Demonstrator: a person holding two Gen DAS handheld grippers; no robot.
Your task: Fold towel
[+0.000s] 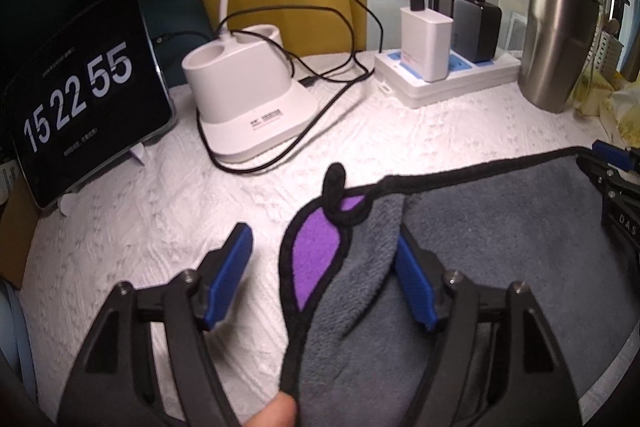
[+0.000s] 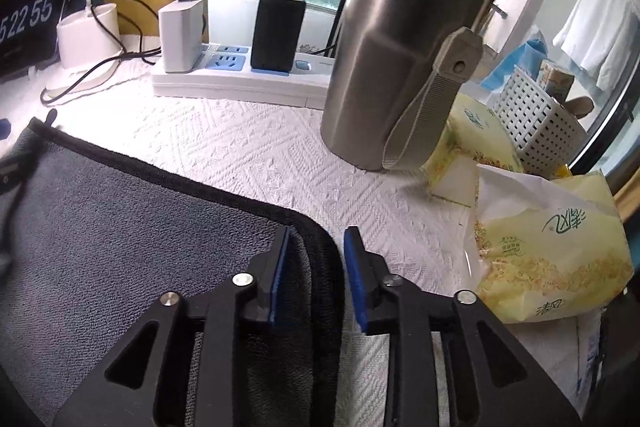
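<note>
— Starting nearest: what are the two claws doing?

— The left gripper point(image 1: 320, 279) is spread wide, its blue pads point(image 1: 230, 279) well apart; a turned-up corner of the grey towel point(image 1: 500, 247) rises between them, purple underside showing, and only the right pad touches cloth. The right gripper point(image 2: 316, 271) has a narrow gap with the towel's black-edged corner standing in it. The left pad touches the cloth, but I cannot tell whether the right pad does (so no firm grip is certain).

— And where is the towel?

— Spread on the white textured table cover point(image 1: 160, 219), black hem point(image 2: 160, 167) running along its far edge, a small hanging loop point(image 1: 336, 179) at the lifted corner.

— Containers beyond it?

— A yellow tissue pack point(image 2: 556, 259) lies torn open with white tissue poking out, another pack behind it. A steel tumbler point(image 2: 400, 47) stands lidded, strap hanging; its contents are hidden. A white perforated basket point(image 2: 532, 119) holds small boxes, unclear which. Farther back, a power strip point(image 1: 448, 75) carries a white charger point(image 1: 426, 43) and a black charger point(image 1: 476, 27), both cabled. A white lamp base point(image 1: 248, 95) has two cup-like wells, and a clock display point(image 1: 80, 99) reads 15 22 55.
</note>
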